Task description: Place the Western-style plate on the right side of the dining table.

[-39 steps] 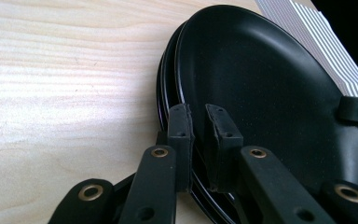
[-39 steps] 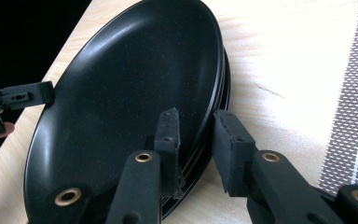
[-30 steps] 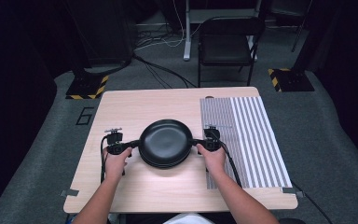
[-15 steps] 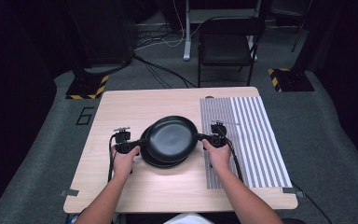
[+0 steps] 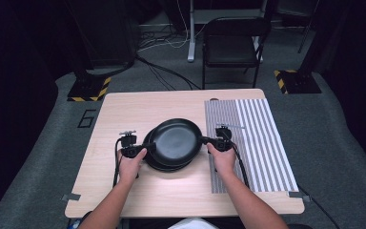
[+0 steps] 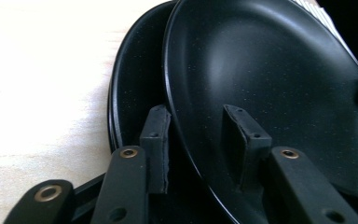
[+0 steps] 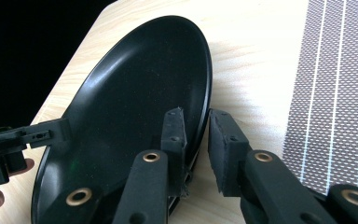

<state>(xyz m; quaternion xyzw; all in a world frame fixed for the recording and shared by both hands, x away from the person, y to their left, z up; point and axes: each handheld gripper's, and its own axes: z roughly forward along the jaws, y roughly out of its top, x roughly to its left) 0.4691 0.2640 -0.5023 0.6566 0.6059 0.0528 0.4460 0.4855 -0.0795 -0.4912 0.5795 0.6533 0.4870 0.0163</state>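
Two black plates sit at the middle of the wooden table [image 5: 138, 109]. The top plate [image 5: 176, 140] [image 6: 270, 79] [image 7: 135, 102] is tilted and shifted right over the lower plate [image 5: 151, 164] [image 6: 135, 84]. My right gripper [image 5: 205, 140] [image 7: 198, 135] is shut on the top plate's right rim, one pad inside and one outside. My left gripper [image 5: 148, 148] [image 6: 198, 135] straddles the top plate's left rim. Its jaws have just been opening, and both pads stand clear of the rim.
A grey striped mat [image 5: 257, 138] covers the table's right part, just right of my right hand. A black folding chair [image 5: 231, 47] stands beyond the far edge. Cables lie on the floor behind the table.
The top plate has tilted and shifted right off the lower one. Both hands moved slightly right. The left jaws, earlier shut on the rim, now stand apart.
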